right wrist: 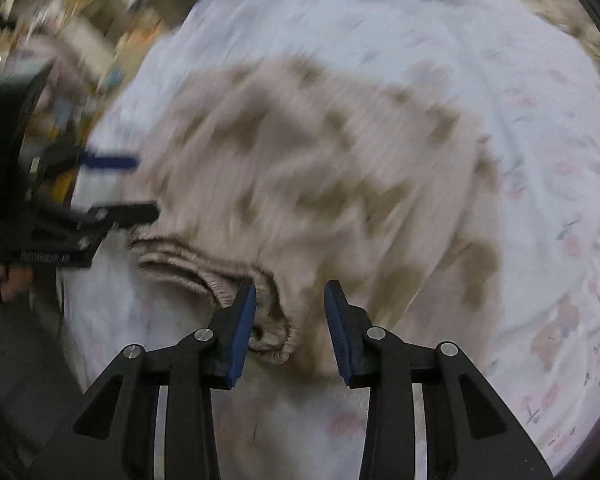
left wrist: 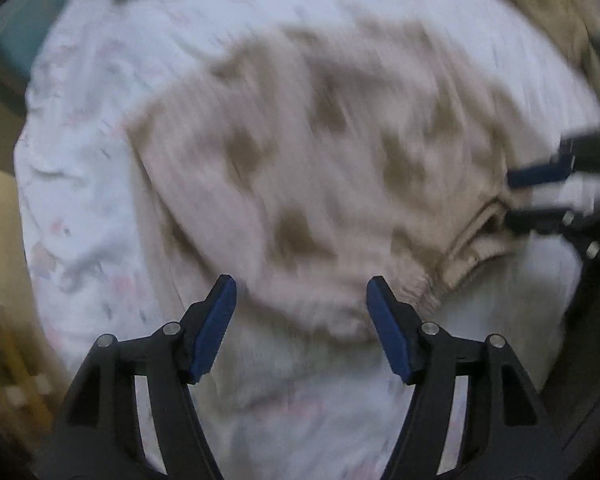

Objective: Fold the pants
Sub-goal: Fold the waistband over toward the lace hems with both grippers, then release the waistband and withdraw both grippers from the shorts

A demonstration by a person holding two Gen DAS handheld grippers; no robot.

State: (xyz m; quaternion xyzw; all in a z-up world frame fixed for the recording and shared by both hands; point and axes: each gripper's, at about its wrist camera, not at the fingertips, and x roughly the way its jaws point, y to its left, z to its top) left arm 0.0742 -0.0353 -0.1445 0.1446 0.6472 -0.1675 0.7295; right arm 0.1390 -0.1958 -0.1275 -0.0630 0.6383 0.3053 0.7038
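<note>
Pants [left wrist: 320,168] lie spread on the bed sheet [left wrist: 80,184]; left gripper [left wrist: 302,328] and right gripper [right wrist: 290,330] both wide open, empty, hovering at the waistband [right wrist: 220,292]; pre-grasp step, I'd say; next: close on the elastic corners.

Both cameras look steeply down from close above the bed [left wrist: 80,184]. The left wrist view faces the pants [left wrist: 300,168] from one waistband end, the right wrist view from the other; both share the pants [right wrist: 320,168] and each other's fingers [left wrist: 536,172].
</note>
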